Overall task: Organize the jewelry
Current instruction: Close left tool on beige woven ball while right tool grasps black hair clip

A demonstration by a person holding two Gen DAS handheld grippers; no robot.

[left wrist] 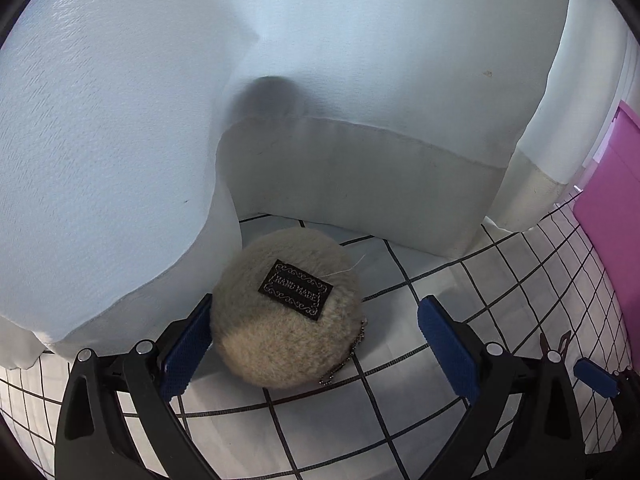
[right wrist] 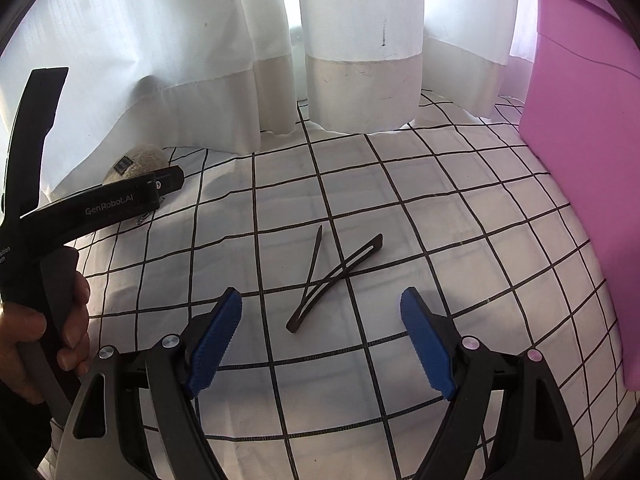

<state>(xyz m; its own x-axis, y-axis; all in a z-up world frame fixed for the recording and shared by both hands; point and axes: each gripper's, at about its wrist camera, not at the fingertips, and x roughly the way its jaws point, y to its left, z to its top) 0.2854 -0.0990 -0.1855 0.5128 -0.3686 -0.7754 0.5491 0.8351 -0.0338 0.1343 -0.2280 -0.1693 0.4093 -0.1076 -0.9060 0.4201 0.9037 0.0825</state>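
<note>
Approach stage, nothing yet grasped. The left gripper (left wrist: pixel 316 344) stands with jaws wide apart around a furry round pouch (left wrist: pixel 286 312) lying on the checked cloth (left wrist: pixel 420 380) beside the curtain (left wrist: pixel 120 140). The right gripper (right wrist: pixel 320 336) hangs, jaws spread and empty, above a dark hair clip (right wrist: pixel 334 278), the pink bin (right wrist: pixel 580 160) near at right. Next, probably: lower, centre, close.
</note>
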